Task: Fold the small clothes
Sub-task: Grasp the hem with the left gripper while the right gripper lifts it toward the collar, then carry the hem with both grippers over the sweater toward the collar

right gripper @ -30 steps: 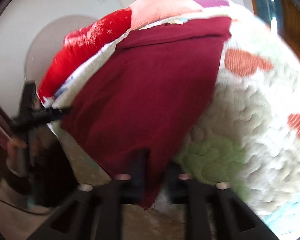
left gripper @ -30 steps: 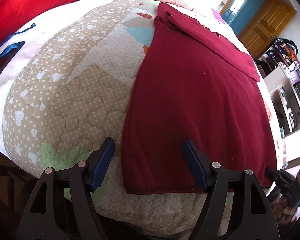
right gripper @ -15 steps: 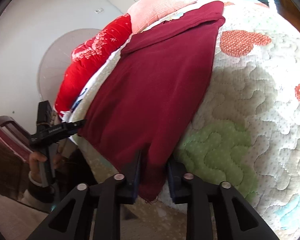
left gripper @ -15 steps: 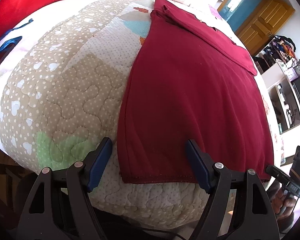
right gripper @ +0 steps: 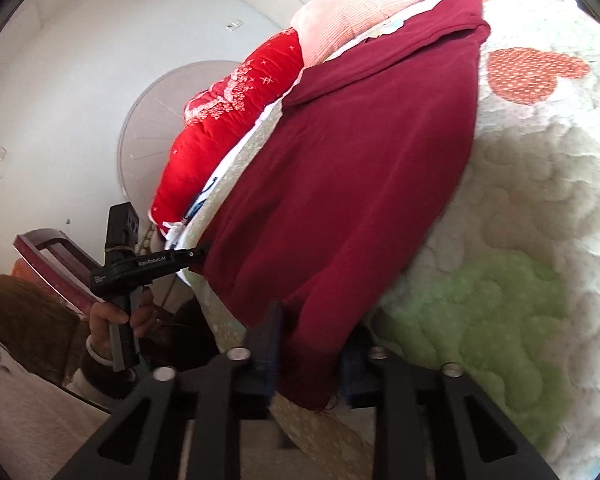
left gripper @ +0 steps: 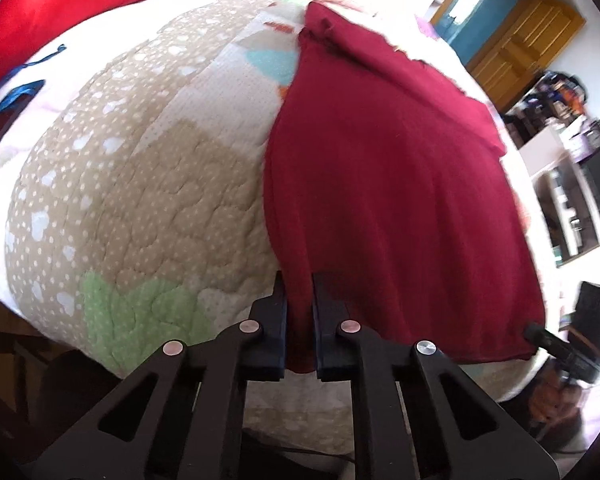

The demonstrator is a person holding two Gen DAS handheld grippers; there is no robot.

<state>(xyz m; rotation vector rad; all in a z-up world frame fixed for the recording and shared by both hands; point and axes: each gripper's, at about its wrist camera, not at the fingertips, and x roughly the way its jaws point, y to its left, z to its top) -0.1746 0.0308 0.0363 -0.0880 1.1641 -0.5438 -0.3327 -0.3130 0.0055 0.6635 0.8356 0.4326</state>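
left wrist: tongs [left gripper: 300, 304] clamping garment [left gripper: 388, 184]

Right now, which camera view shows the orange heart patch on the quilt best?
The right wrist view: the orange heart patch lies whole and unobstructed beside the dark red garment. The left wrist view does not show it; the garment covers that side of the quilt.

A dark red, soft knit garment [left gripper: 388, 184] lies spread flat on a quilted patchwork bed cover [left gripper: 148, 200], its far end folded over in a narrow band near the pillows. Its near hem hangs over the bed edge, both near corners pinched and slightly lifted, the cloth mostly smooth.
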